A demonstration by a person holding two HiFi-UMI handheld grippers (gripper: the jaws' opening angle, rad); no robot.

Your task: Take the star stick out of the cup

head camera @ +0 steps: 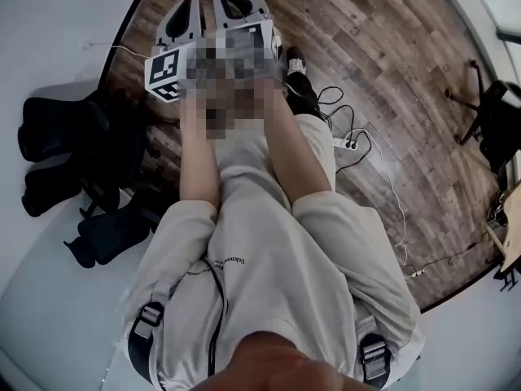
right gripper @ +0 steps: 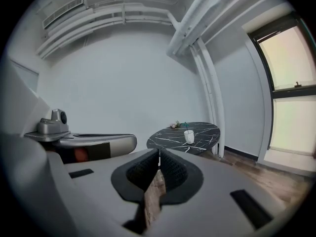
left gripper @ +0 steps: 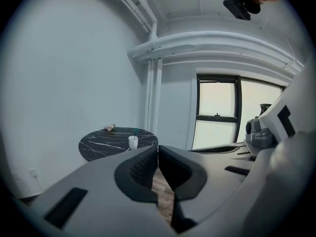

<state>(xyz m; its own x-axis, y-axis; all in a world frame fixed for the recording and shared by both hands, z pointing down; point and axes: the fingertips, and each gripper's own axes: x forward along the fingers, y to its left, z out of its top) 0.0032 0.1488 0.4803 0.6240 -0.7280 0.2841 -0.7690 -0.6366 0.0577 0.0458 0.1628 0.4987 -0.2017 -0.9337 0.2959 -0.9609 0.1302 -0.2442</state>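
A small white cup [left gripper: 133, 142] stands far off on a round black marble table [left gripper: 108, 144]. A thin teal stick [left gripper: 136, 132] rises from the cup; its star end is too small to make out. The right gripper view shows the same cup [right gripper: 189, 136], stick [right gripper: 186, 126] and table [right gripper: 173, 141]. My left gripper [left gripper: 157, 148] is shut with nothing in it, and so is my right gripper [right gripper: 159, 153]. In the head view both grippers are held out in front, left gripper [head camera: 183, 23] beside right gripper [head camera: 240, 10], above a wooden floor.
A small bunch of flowers [right gripper: 175, 125] lies on the table behind the cup. Black chairs [head camera: 57, 153] stand at my left. A power strip with cables [head camera: 350, 143] lies on the floor to the right, near a black stand [head camera: 488, 112]. A large window [left gripper: 217, 117] fills the far wall.
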